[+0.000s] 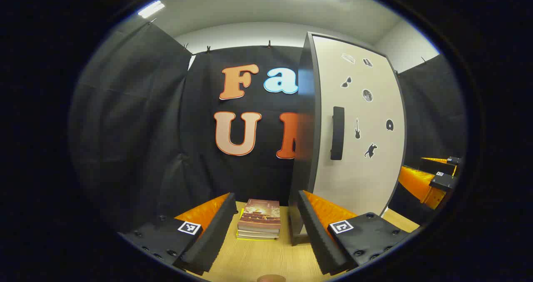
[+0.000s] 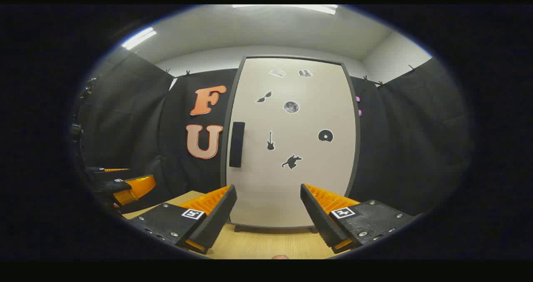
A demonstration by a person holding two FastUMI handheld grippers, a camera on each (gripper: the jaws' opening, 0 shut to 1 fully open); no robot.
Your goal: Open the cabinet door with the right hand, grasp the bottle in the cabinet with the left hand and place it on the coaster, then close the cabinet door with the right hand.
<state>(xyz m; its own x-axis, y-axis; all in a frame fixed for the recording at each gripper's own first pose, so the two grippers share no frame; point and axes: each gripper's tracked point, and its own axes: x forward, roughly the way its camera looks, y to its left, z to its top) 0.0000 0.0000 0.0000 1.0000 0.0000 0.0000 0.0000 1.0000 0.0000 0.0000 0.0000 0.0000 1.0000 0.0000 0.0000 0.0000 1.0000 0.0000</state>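
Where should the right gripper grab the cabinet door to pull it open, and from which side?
Take the dark vertical handle on the left edge of the cabinet door. It is a tall narrow bar standing off the door's face, so the open right gripper should probably come straight in from the front and close across its width. The stickers offer no grip.

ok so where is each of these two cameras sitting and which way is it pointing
Left gripper view: rides on the left gripper, low over the wooden table, facing the booth wall past a stack of books; the cabinet stands to its right, seen at an angle; its own two fingers are spread.
Right gripper view: rides on the right gripper, facing the closed cabinet door squarely, handle on the door's left edge; its fingers are spread.
Shared: cabinet, handle, door stickers, table; each also catches the other gripper at its edge.
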